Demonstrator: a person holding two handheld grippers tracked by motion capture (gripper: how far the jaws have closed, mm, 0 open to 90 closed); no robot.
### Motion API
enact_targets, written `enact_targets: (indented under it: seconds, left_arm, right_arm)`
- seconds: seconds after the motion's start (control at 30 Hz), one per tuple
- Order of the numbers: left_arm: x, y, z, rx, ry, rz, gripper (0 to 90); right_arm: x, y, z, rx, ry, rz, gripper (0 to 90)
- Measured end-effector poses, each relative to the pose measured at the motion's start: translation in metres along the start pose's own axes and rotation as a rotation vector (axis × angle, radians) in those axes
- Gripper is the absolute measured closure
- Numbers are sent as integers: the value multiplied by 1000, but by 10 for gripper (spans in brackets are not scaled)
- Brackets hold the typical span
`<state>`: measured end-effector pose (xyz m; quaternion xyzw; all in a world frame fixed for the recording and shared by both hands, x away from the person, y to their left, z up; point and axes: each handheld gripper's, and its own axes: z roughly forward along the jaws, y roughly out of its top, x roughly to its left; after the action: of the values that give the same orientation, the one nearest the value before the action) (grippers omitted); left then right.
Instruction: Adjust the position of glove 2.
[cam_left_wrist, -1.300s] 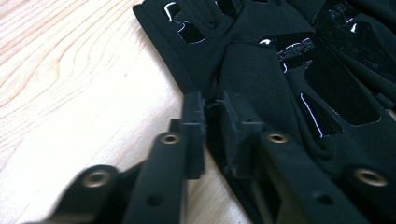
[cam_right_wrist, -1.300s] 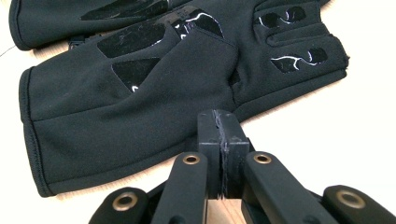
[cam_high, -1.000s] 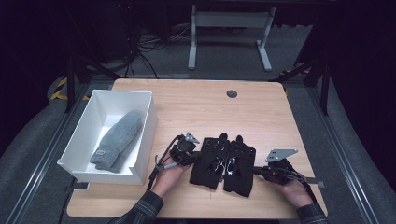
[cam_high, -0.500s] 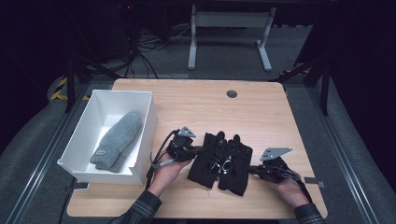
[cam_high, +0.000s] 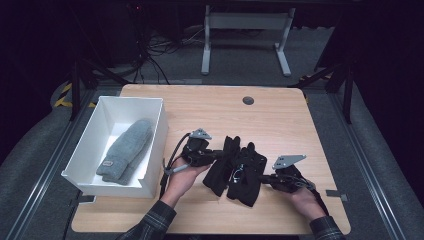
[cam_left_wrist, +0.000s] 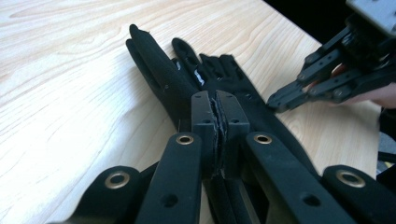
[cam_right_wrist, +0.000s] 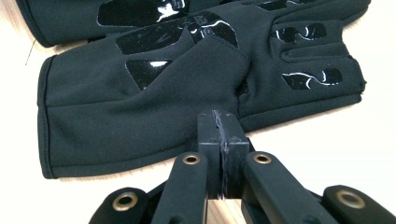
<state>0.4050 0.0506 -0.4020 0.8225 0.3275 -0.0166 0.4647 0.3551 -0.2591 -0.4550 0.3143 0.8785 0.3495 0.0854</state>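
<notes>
- My left hand-held gripper (cam_high: 216, 155) is clenched on the left edge of the pair of black gloves (cam_high: 239, 169) and has lifted a little since a second ago.
- My right hand-held gripper (cam_high: 264, 177) stays clenched on the right glove's edge.
- The gloves lie mid-surface (cam_high: 280, 125), right of the white bin (cam_high: 155, 145) holding a grey mitten (cam_high: 125, 150).
- I judge a lift toward the bin is starting.

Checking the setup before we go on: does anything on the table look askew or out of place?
Nothing stands out. The black gloves lie side by side on the table, pinched by both grippers; the grey mitten rests inside the white box.
</notes>
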Motion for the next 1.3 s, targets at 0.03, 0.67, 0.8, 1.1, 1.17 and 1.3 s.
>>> enact_targets:
  seconds: [0.03, 0.67, 0.8, 1.1, 1.17, 1.3]
  left_arm:
    - [0, 1, 0, -3, -2, -1, 877]
    - [-2, 13, 5, -30, -33, -14, 877]
    - [-3, 15, 6, -30, -37, -11, 878]
    - [-10, 19, 18, -11, -51, 0, 878]
    - [-12, 19, 22, -4, -55, 4, 878]
    - [-16, 19, 28, 11, -64, 15, 878]
  right_arm:
    - [0, 1, 1, 0, -1, -2, 900]
    - [2, 11, 13, 1, 3, -15, 900]
    - [4, 15, 16, 0, 8, -22, 900]
    - [5, 21, 23, -6, 12, -32, 900]
    - [6, 22, 24, -7, 13, -34, 900]
    - [6, 23, 26, -9, 13, -33, 900]
